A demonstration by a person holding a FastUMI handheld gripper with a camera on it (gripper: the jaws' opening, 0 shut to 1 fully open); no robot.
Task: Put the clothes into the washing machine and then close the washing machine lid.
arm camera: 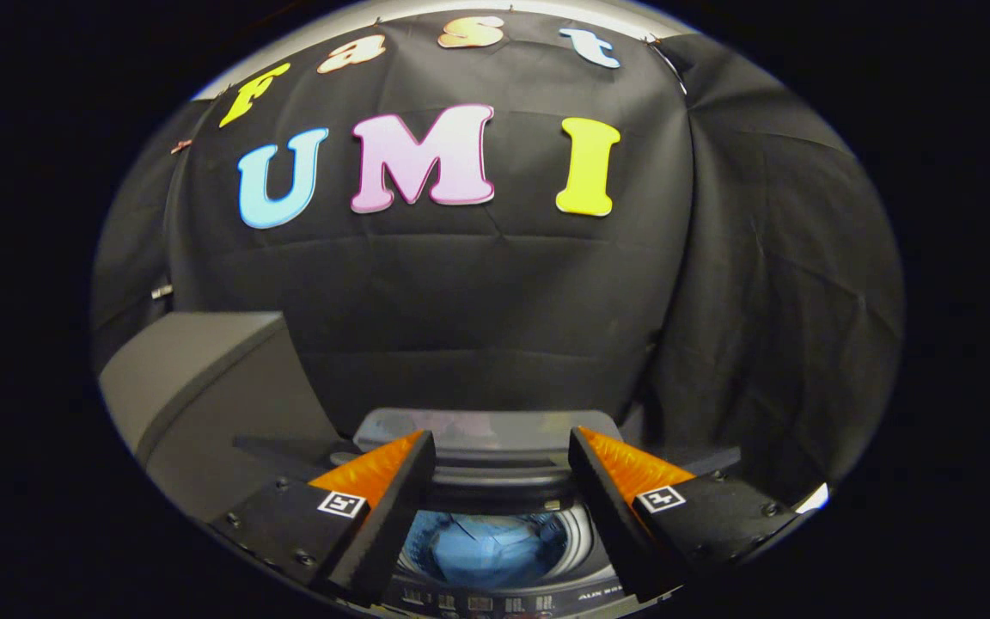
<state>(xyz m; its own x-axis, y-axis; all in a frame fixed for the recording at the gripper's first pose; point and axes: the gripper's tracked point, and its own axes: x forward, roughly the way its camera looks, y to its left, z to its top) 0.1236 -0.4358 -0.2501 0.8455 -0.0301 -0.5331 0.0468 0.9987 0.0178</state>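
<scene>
A small top-loading washing machine (504,593) stands below and between my fingers. Its round drum is uncovered, and blue clothes (486,548) lie inside it. The translucent lid (486,427) stands raised at the machine's far side, just beyond the fingertips. My gripper (502,449) hovers above the drum, open, with nothing between its fingers. The left finger (383,494) and the right finger (624,490) frame the drum opening from either side.
A grey box-like unit (203,387) stands to the left of the washer, taller than it. Black cloth walls (495,292) close in behind and to the right of the machine.
</scene>
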